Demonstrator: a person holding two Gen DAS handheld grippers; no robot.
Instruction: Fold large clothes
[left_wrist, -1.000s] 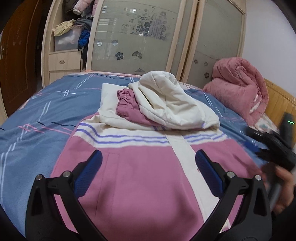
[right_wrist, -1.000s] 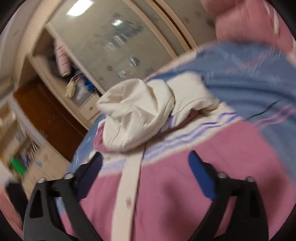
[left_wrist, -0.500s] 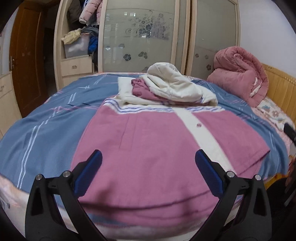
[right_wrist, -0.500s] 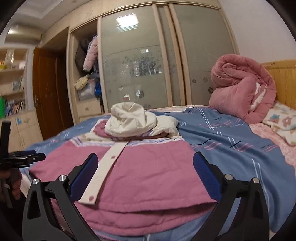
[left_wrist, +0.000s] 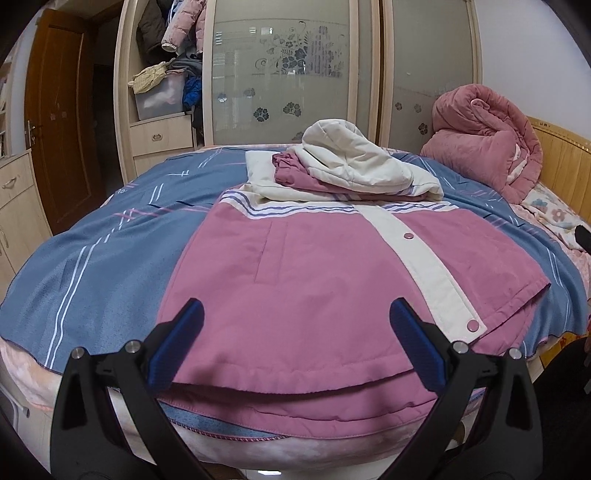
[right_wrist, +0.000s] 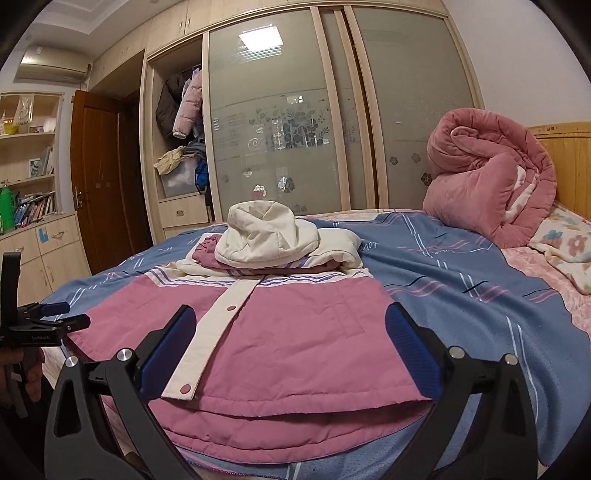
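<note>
Left wrist view looks across a bed (left_wrist: 92, 236) covered by a blue blanket with thin white and pink stripes. Behind it stands a wardrobe (left_wrist: 280, 74) with frosted sliding doors that carry a flower pattern; its left bay is open, with coats hanging above a heap of clothes and a drawer below. A brown wooden door (left_wrist: 59, 118) is at the far left. A rolled pink quilt (left_wrist: 484, 140) sits at the head of the bed against a wooden headboard (left_wrist: 561, 155).

The jacket (left_wrist: 314, 273), pink with a cream snap-button strip down the front, lies flat on the blanket with its hem at the near edge of the bed. Its cream hood (left_wrist: 351, 158) and sleeves are bundled on top at the far end.

The left gripper (left_wrist: 295, 347) hangs just above the near hem, its blue-padded jaws spread wide and holding nothing; whether the pads touch the cloth cannot be told.

From the right wrist view, the same jacket (right_wrist: 295, 332) fills the middle, with a bookshelf (right_wrist: 29, 177) and an air conditioner (right_wrist: 51, 68) at the upper left of the room. The right gripper (right_wrist: 290, 350) is also wide open and empty, poised over the hem on the button-strip side. The left gripper (right_wrist: 55, 317) shows at the left edge, in a hand (right_wrist: 22, 373).
</note>
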